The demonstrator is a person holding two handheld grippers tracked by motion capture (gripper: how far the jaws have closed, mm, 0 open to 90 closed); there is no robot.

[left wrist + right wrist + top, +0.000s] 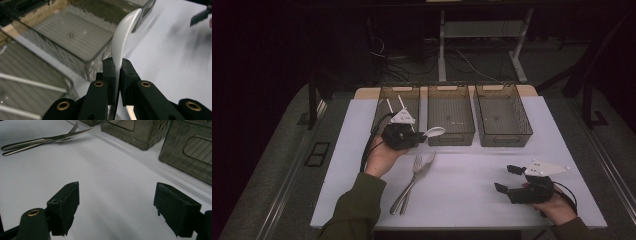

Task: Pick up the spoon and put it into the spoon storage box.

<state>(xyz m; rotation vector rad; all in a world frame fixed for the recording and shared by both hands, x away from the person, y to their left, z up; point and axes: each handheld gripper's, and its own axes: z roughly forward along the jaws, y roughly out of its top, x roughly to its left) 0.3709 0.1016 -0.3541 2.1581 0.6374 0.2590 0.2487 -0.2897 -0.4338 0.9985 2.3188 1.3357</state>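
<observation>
White spoon point(122, 37) pinched upright in raised left tool point(414, 134); right tool point(507, 178) spread, low over table point(472, 170).

spoon point(120, 40): glossy white plastic | fork point(37, 143): shiny metal | bins point(450, 117): translucent smoky plastic | jaws: matt black

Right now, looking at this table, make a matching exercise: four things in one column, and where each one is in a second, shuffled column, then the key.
Things
1. white spoon
2. fork
3. chopsticks
4. right tool

Places or states
A. lying on the table beside a knife
B. open over the bare table, holding nothing
C. clamped in the left tool
D. inside the left bin

Pairs: 1-C, 2-A, 3-D, 4-B
</observation>
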